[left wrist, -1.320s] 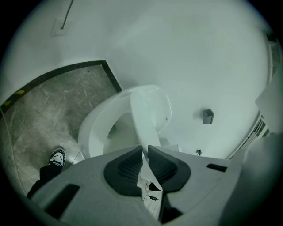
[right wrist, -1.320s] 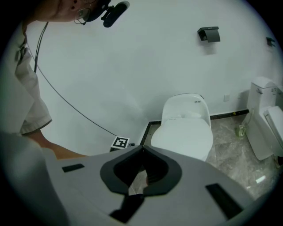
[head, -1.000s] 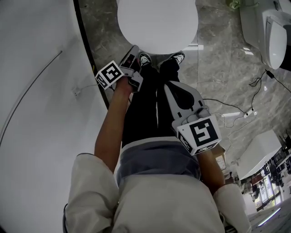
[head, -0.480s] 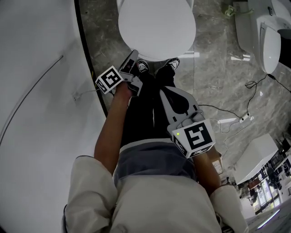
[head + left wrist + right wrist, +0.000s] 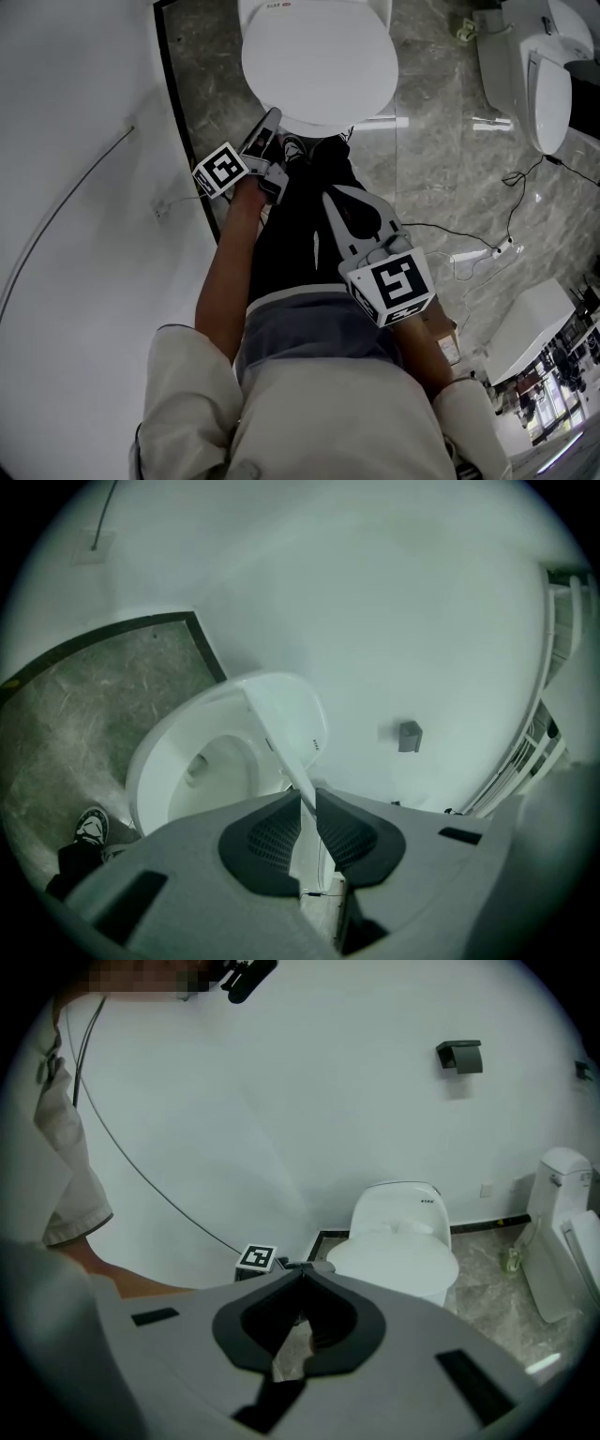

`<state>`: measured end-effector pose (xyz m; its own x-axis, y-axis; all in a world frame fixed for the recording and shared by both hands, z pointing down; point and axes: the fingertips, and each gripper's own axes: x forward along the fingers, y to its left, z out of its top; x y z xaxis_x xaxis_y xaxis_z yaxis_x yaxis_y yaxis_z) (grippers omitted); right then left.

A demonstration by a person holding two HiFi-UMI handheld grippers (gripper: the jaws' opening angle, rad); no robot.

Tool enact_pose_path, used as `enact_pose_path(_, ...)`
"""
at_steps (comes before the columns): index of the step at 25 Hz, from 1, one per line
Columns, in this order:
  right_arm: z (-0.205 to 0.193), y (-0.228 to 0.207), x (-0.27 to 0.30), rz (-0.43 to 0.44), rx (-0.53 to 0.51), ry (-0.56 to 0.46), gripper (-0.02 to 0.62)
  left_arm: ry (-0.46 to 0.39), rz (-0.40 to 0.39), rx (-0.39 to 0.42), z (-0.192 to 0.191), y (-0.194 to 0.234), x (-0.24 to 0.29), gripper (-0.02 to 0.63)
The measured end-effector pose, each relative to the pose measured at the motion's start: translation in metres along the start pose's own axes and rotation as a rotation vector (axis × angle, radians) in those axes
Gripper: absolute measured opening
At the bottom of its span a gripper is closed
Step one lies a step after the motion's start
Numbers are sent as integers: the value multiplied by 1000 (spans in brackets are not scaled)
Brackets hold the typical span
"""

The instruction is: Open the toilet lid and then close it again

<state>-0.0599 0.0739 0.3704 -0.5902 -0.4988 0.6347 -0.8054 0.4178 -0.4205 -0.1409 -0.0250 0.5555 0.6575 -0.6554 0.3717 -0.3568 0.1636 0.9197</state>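
The white toilet lid [image 5: 319, 61] lies at the top of the head view, just past the person's shoes. My left gripper [image 5: 272, 117] reaches its front left edge. In the left gripper view the lid [image 5: 281, 724] stands tilted up off the seat [image 5: 155, 761], its thin edge pinched between the jaws of the left gripper [image 5: 307, 799], and the bowl shows underneath. My right gripper [image 5: 328, 192] hangs over the person's dark trousers, short of the toilet; in its own view the right gripper [image 5: 302, 1269] is shut with nothing in it, facing the lid [image 5: 394, 1255].
A curved white wall [image 5: 75, 187] runs close along the left. A second toilet [image 5: 544, 75] stands at the right, with cables [image 5: 469, 234] and a white box [image 5: 534, 319] on the marble floor. A paper holder [image 5: 459, 1056] hangs on the wall.
My left gripper has risen a little, still on the lid's front edge. More of the toilet has come into the head view. The right gripper has hardly moved.
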Motion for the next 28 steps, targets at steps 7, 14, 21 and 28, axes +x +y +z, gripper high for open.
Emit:
enact_pose_path(7, 15, -1, -18, -5, -31, -12, 11, 0, 4, 5, 10, -17, 3, 37)
enact_pose_path(14, 24, -8, -33, -13, -45, -14, 11, -7, -2, 22, 25, -39, 9, 38)
enact_pose_path(21, 37, -16, -42, -13, -51, -23, 11, -35, -35, 40, 46, -69, 23, 46)
enact_pose_path(28, 50, -19, -47, -5, -64, -35, 11, -26, -51, 86, 68, -96, 36, 58)
